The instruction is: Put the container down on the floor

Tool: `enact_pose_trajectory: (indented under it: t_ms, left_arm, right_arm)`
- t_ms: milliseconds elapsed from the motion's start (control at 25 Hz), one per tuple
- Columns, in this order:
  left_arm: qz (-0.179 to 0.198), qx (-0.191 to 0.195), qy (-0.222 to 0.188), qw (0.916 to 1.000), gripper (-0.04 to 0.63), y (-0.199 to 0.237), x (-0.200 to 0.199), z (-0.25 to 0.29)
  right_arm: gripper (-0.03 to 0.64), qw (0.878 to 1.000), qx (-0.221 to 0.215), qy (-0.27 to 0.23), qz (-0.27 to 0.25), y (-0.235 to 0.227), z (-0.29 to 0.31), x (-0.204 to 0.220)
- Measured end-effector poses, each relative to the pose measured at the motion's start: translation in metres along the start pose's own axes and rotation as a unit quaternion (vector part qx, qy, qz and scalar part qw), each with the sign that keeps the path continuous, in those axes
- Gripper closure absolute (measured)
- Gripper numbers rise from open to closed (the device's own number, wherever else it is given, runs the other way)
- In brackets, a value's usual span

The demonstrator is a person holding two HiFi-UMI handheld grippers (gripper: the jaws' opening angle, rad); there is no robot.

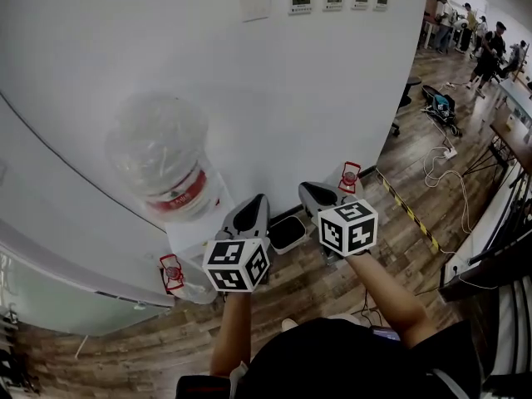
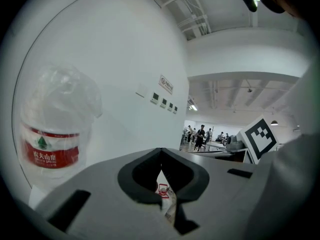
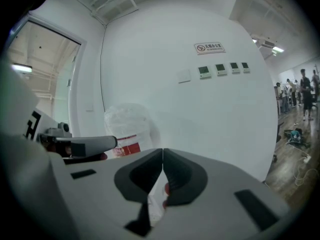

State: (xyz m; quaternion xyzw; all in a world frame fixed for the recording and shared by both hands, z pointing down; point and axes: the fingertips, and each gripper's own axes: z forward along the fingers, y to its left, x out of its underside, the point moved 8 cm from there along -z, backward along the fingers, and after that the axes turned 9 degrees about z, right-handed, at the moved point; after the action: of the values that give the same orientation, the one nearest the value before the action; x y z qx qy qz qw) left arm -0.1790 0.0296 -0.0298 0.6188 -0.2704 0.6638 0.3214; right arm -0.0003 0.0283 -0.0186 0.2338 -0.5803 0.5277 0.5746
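A clear plastic container (image 1: pixel 193 291) with a red clip (image 1: pixel 172 273) at its left end and another (image 1: pixel 350 175) at its right end hangs above the wooden floor, between my two grippers. My left gripper (image 1: pixel 258 199) is shut on its near rim. In the left gripper view (image 2: pixel 160 152) the jaws meet, with the clear rim and a red clip (image 2: pixel 163 190) showing just under them. My right gripper (image 1: pixel 308 192) is likewise shut on the rim, and in the right gripper view (image 3: pixel 163 152) a pale piece of the container (image 3: pixel 158 204) sits below the closed jaws.
A large water bottle (image 1: pixel 160 166) with a red label, wrapped in plastic, stands ahead against the white wall (image 1: pixel 274 81). A dark rounded tray (image 1: pixel 287 233) lies beyond the grippers. Yellow-black tape (image 1: pixel 407 210), cables (image 1: pixel 440 169) and several people (image 1: pixel 486 52) are to the right.
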Motion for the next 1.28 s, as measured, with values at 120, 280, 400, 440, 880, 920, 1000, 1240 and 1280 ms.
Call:
enact_pose_trajectory:
  t_ms: [120, 280, 400, 440, 880, 920, 1000, 1240, 1280]
  left_arm:
    - [0.001, -0.007, -0.003, 1.0, 0.583, -0.011, -0.004, -0.003]
    - [-0.001, -0.017, -0.005, 0.9998, 0.583, -0.026, -0.009, -0.007]
    - [-0.005, -0.018, -0.008, 0.9998, 0.583, -0.04, -0.012, -0.011]
    - [-0.004, -0.018, -0.008, 0.9998, 0.583, -0.045, -0.013, -0.011]
    - [0.007, -0.022, 0.001, 0.9997, 0.583, -0.092, -0.012, -0.026]
    - [0.01, -0.022, 0.002, 0.9997, 0.583, -0.096, -0.013, -0.028]
    - [0.014, -0.023, 0.002, 0.9996, 0.583, -0.103, -0.014, -0.03]
    - [0.004, -0.015, -0.002, 0.9999, 0.583, -0.117, -0.015, -0.033]
    - [-0.001, -0.013, -0.003, 0.9999, 0.583, -0.118, -0.014, -0.033]
  right_arm:
    - [0.588, 1.0, -0.006, -0.003, 0.0, -0.004, -0.011, -0.003]
    - [0.588, 1.0, -0.015, -0.004, 0.0, -0.006, -0.024, -0.01]
    - [0.588, 1.0, -0.022, -0.008, 0.001, -0.006, -0.037, -0.013]
    - [0.588, 1.0, -0.024, -0.01, 0.0, -0.007, -0.042, -0.014]
    - [0.588, 0.999, -0.041, -0.007, -0.009, -0.014, -0.082, -0.006]
    - [0.588, 0.999, -0.043, -0.008, -0.009, -0.014, -0.085, -0.007]
    - [0.588, 0.999, -0.047, -0.01, -0.01, -0.013, -0.091, -0.007]
    - [0.588, 0.998, -0.052, -0.019, -0.01, -0.015, -0.105, -0.003]
    - [0.588, 0.998, -0.052, -0.019, -0.009, -0.016, -0.106, -0.003]
